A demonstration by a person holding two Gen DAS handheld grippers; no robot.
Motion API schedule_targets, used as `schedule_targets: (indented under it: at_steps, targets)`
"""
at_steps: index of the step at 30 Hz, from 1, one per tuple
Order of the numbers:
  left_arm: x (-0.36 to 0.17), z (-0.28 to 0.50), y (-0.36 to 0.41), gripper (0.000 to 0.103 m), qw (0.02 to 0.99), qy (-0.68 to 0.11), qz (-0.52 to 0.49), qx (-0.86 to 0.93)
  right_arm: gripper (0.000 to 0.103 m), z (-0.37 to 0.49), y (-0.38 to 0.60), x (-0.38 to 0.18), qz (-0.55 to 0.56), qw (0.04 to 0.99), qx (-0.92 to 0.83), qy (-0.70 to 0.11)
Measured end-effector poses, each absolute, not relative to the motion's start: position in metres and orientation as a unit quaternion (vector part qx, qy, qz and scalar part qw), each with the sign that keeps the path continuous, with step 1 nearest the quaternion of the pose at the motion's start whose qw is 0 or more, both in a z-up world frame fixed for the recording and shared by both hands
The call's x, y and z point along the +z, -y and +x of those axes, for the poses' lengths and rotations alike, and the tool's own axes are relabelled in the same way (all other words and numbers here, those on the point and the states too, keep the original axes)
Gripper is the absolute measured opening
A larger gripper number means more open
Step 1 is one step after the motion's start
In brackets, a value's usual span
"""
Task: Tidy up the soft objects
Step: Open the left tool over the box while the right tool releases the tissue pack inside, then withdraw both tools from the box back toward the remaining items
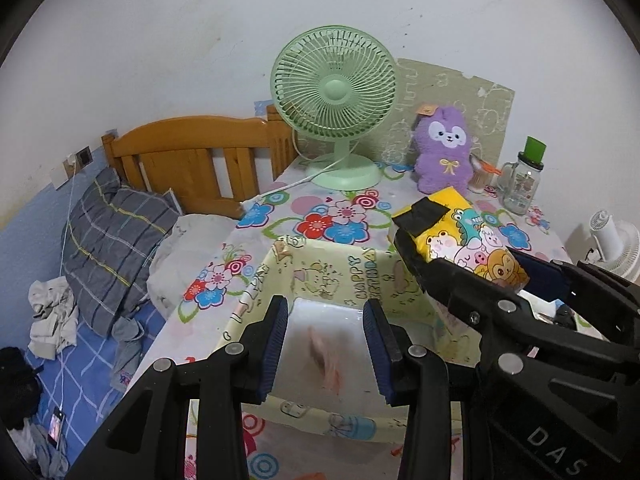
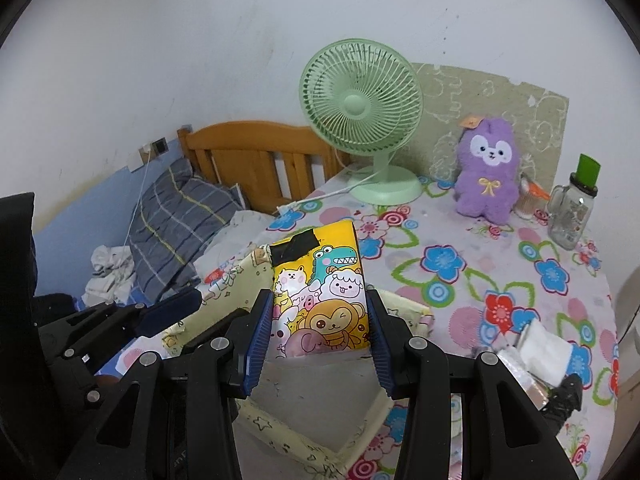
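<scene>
Right gripper (image 2: 318,334): clamped on the tissue pack (image 2: 320,300), its blue pads pressing the pack's two long sides near the lower end.
Left gripper (image 1: 326,344): fingers apart and holding nothing, poised over the box (image 1: 320,276); the white inside of the box shows between them.
Tissue pack: yellow plastic wrap printed with cartoon animals, a patch of black tape at its far end; held in the air above the box's right side, tilted, its far end higher.
Box: shallow, open-topped, pale yellow with a "Happy Birthday" print, sitting on the flowered surface (image 2: 500,264); a faint pinkish smear on its floor is too blurred to name.
Plush (image 2: 489,166): purple, upright at the back of the surface beside the green fan (image 2: 360,120), well apart from the box.
Handling, pack: likely light and squashy; the glossy wrap looks slippery, so a grip across the long sides, as now, seems surer than pinching the ends, and a hard squeeze would only dent it.
Handling, plush: soft and furry, probably light; the body below the head looks like the best place to take hold.
Stage: my reading is that the pack is about to go into the box, with the plush left to collect.
Risk: the pack could slide out of the pads as it is tipped, or snag the box's floppy wall.
</scene>
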State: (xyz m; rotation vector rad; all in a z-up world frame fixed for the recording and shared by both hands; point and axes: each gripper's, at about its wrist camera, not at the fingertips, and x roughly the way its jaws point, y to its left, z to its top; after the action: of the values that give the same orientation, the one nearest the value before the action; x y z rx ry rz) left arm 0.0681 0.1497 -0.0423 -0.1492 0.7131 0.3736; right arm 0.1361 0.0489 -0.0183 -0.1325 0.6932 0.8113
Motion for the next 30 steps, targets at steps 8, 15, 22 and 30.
schedule_targets:
  at_steps: [8, 15, 22, 30]
  targets:
    - [-0.046, 0.071, -0.155, 0.079, 0.915, -0.352, -0.08, 0.182, 0.067, 0.143, -0.055, -0.026, -0.058, 0.853, 0.391, -0.342]
    - [-0.045, 0.07, -0.153, 0.087, 0.916, -0.349, -0.078, 0.18, 0.078, 0.143, -0.054, -0.023, -0.054, 0.855, 0.391, -0.337]
    - [-0.038, 0.066, -0.142, 0.089, 0.921, -0.343, -0.069, 0.171, 0.078, 0.137, -0.045, -0.019, -0.048, 0.856, 0.392, -0.333]
    - [-0.027, 0.063, -0.117, 0.092, 0.929, -0.329, -0.054, 0.158, 0.078, 0.13, -0.019, -0.008, -0.042, 0.869, 0.375, -0.32]
